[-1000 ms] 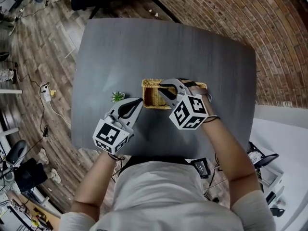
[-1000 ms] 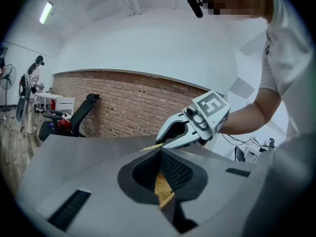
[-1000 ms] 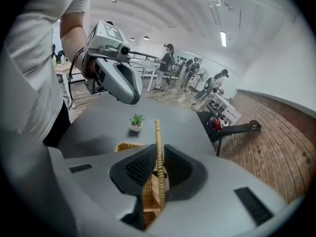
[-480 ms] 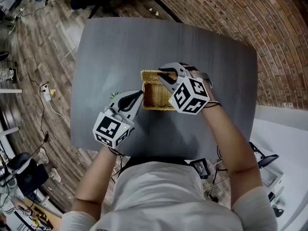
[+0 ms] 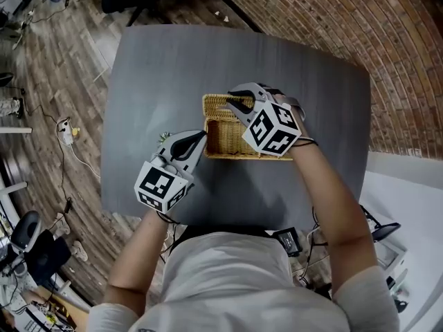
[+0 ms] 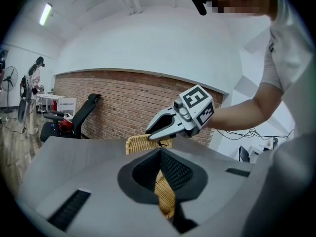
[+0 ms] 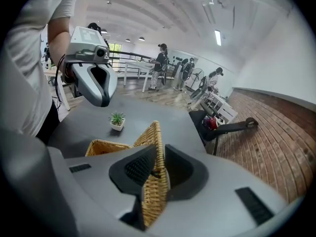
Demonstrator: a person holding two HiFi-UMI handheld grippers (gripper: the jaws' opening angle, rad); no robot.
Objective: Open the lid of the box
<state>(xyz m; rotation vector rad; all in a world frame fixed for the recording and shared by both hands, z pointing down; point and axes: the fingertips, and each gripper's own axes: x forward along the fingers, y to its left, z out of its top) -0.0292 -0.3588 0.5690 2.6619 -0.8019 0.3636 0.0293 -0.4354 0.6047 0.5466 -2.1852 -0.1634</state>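
Note:
A wicker box [image 5: 225,138] stands in the middle of the grey table [image 5: 173,68]. Its wicker lid [image 5: 216,103] is swung up on edge over the far side, and the inside shows. My right gripper [image 5: 236,106] has the lid [image 7: 156,137] between its pads; its jaws are opening slightly, with the weave still touching both pads. My left gripper [image 5: 200,139] is shut on the box's near-left wall [image 6: 163,194]. In the left gripper view the right gripper [image 6: 159,133] pinches the raised lid [image 6: 140,142]. The open box [image 7: 105,147] lies below the right gripper [image 7: 159,174].
A small potted plant [image 7: 117,120] stands on the table left of the box, half hidden by the left gripper in the head view. Table edges lie near on every side. Office chairs and cables are on the wooden floor around.
The right gripper has moved away from me and upward with the lid, which has swung up from the box. The left gripper has stayed at the box's near-left wall.

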